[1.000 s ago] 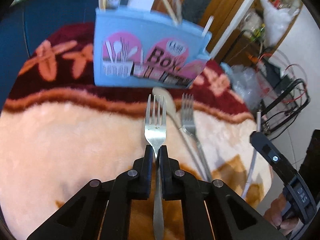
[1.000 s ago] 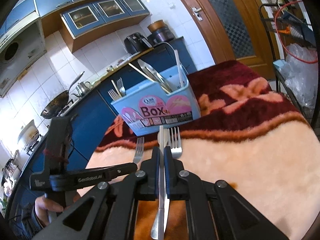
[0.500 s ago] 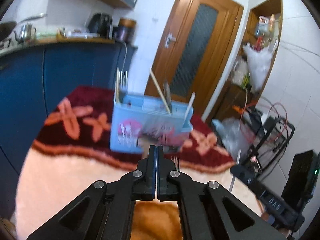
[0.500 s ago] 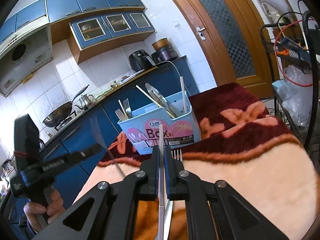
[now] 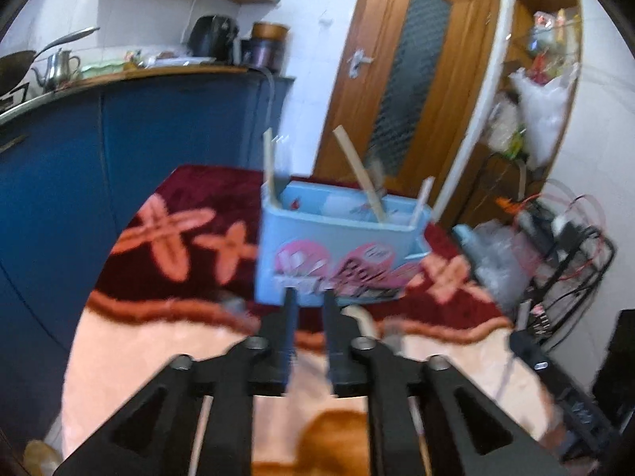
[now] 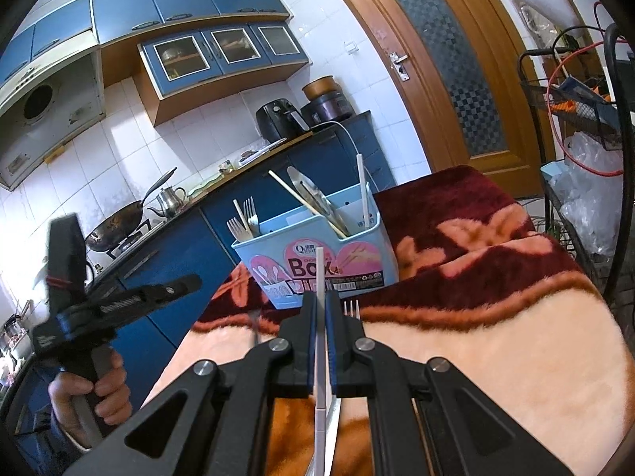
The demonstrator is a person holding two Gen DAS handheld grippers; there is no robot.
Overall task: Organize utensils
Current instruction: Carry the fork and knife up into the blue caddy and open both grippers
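At centre frame on the blanketed desk [image 5: 139, 357] stands the blue utensil box [image 5: 341, 254]. My left fingers [image 5: 289, 317], gripping a fork a second ago, are opening empty; I probably dropped it short. My right fingers [image 6: 307, 317] clamp a white stick [image 6: 318, 269].

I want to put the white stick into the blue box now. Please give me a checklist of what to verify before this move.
1. Right gripper is shut on the stick: ok.
2. Box stands upright on the blanket: ok.
3. Free room in the box beside the other white stick: ok, as far as can be seen.
4. Left gripper is empty: ok, its jaws are opening and nothing shows between them.
5. Left gripper is out of the path: ok, it is off to the side of the box.
6. All utensils are stored: not ok, a fork lies on the blanket.
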